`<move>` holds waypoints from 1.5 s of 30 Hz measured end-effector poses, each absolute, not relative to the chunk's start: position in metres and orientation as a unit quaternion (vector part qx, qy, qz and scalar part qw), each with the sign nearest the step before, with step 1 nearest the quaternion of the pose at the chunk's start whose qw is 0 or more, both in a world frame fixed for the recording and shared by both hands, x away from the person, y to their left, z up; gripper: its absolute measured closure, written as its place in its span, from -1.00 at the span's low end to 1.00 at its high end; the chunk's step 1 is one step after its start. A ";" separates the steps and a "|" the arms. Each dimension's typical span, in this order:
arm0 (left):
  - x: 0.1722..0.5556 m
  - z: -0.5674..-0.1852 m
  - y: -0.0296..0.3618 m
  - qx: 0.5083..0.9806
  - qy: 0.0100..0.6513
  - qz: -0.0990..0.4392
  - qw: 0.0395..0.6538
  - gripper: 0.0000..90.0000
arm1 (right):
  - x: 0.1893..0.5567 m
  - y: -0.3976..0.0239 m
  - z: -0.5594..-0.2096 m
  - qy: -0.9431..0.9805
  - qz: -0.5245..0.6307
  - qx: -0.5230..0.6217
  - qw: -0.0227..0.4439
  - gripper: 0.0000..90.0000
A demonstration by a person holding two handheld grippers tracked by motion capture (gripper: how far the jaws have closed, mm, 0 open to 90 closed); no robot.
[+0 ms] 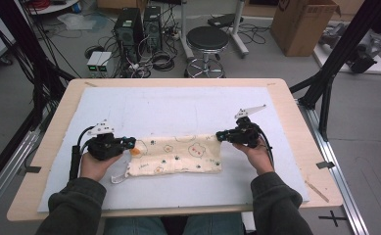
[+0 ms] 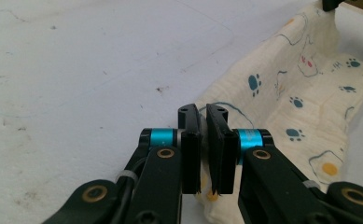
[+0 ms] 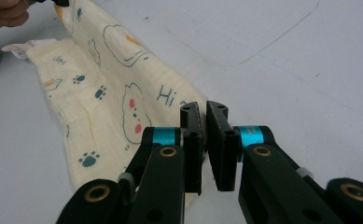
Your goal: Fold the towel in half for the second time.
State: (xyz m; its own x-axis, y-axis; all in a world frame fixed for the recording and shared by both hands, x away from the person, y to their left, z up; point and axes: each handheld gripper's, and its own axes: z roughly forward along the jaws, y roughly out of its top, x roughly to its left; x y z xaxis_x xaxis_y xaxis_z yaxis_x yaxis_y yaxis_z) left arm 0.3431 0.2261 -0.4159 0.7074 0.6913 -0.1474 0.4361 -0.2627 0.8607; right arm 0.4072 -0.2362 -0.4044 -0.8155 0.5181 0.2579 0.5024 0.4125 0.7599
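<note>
A cream cloth [image 1: 178,154] printed with bears and paw prints lies folded across the white mat, and it also appears in the left gripper view [image 2: 305,88] and the right gripper view [image 3: 104,88]. My left gripper [image 1: 130,143] is shut on the cloth's far-left corner, with fabric pinched between its pads [image 2: 203,140]. My right gripper [image 1: 221,135] is shut on the far-right corner, its jaws [image 3: 203,140] closed on the cloth edge. Between the two grippers the upper edge of the cloth is held slightly raised and stretched.
A white mat [image 1: 178,105] covers the wooden table [image 1: 46,147]. A label tag [image 1: 118,177] hangs off the cloth's near-left corner. Beyond the table stand a stool [image 1: 206,41], computer towers [image 1: 129,29] and a cardboard box [image 1: 303,24].
</note>
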 end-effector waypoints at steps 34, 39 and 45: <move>0.301 -0.417 0.224 0.820 0.314 0.128 0.462 0.86 | 0.365 -0.243 -0.414 0.850 0.458 0.261 0.004 0.89; 0.296 -0.417 0.222 0.826 0.307 0.126 0.456 0.86 | 0.357 -0.243 -0.416 0.856 0.451 0.252 0.010 0.88; 0.290 -0.422 0.222 0.833 0.301 0.122 0.447 0.86 | 0.348 -0.243 -0.420 0.863 0.441 0.246 0.007 0.88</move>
State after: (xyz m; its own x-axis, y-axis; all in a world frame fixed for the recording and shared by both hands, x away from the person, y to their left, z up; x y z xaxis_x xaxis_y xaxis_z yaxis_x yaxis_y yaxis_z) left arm 0.2899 0.2219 -0.4223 0.7884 0.6116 -0.0659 0.3927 -0.4180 0.8192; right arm 0.3481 -0.2434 -0.4195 -0.8784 0.4317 0.2050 0.4191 0.4898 0.7645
